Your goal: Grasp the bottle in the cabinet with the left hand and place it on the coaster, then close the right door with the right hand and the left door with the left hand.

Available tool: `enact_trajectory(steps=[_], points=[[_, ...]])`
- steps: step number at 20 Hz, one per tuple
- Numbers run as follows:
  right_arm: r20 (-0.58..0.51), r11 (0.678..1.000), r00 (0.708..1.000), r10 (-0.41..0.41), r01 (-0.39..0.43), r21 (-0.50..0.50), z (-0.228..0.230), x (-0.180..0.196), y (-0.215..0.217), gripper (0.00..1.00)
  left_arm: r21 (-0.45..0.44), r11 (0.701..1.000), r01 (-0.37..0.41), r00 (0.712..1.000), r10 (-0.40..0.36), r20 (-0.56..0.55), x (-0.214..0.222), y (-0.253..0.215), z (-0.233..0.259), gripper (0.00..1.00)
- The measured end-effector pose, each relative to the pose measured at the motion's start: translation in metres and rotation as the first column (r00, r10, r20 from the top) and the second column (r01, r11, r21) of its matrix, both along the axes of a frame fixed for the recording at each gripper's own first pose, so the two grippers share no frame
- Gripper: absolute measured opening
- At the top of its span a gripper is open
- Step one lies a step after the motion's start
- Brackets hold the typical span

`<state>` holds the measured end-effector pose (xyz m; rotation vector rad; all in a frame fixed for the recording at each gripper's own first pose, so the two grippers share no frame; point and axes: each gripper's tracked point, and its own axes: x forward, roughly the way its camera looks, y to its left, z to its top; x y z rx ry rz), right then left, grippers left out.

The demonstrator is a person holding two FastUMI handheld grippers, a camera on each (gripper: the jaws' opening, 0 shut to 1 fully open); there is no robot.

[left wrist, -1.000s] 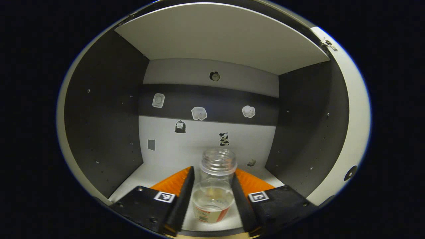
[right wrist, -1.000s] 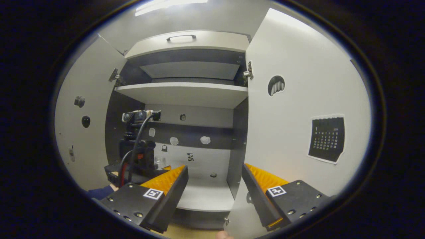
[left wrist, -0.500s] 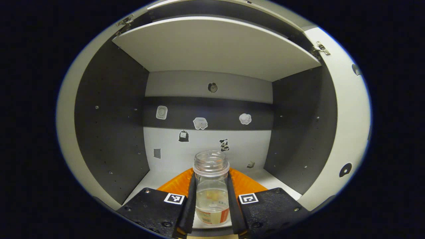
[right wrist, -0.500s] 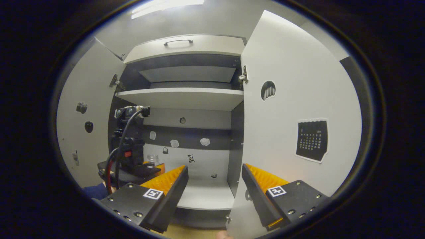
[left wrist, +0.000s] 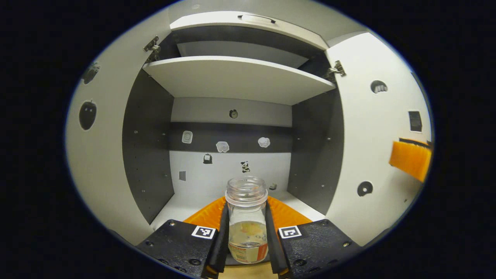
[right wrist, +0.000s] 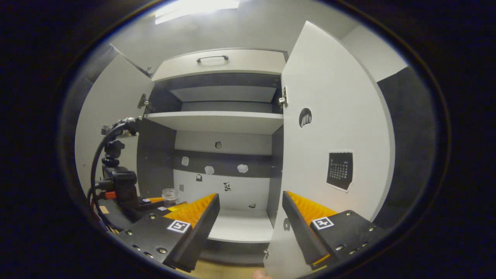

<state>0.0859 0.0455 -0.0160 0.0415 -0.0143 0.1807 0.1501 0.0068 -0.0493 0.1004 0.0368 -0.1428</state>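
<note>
bottle (left wrist: pixel 247 219) upright between left gripper (left wrist: pixel 245 236) jaws, both pressing its sides

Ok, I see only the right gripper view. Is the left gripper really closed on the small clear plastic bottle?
Observer: Yes. In the left gripper view, both fingers of the left gripper press the sides of the clear plastic bottle.
Operator: Does it have a cap?
Observer: No, its mouth is open, and a little liquid sits low inside.
Operator: Is there a label?
Observer: Yes, a red and white band wraps its base.
</note>
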Motion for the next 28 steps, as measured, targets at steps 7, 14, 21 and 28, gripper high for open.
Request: enact_trajectory(steps=[7,14,21,28], points=[[0.009,1.0,1.0,0.003,-0.003,-0.007,0.01,-0.018,-0.013,0.96,-0.033,0.99,0.136,0.989,-0.137,-0.046,-0.06,-0.029,-0.062,0.45],[0.014,1.0,1.0,0.018,-0.018,0.007,0.017,-0.029,-0.014,0.95,-0.094,0.974,0.206,0.967,-0.218,-0.135,-0.109,-0.035,-0.147,0.45],[0.019,1.0,1.0,0.02,-0.02,0.015,0.02,-0.034,-0.014,0.95,-0.117,0.962,0.248,0.934,-0.27,-0.233,-0.149,-0.03,-0.225,0.45],[0.026,1.0,1.0,-0.004,0.003,0.026,0.025,-0.036,-0.025,0.95,-0.129,0.961,0.245,0.907,-0.274,-0.319,-0.179,-0.025,-0.288,0.47]])
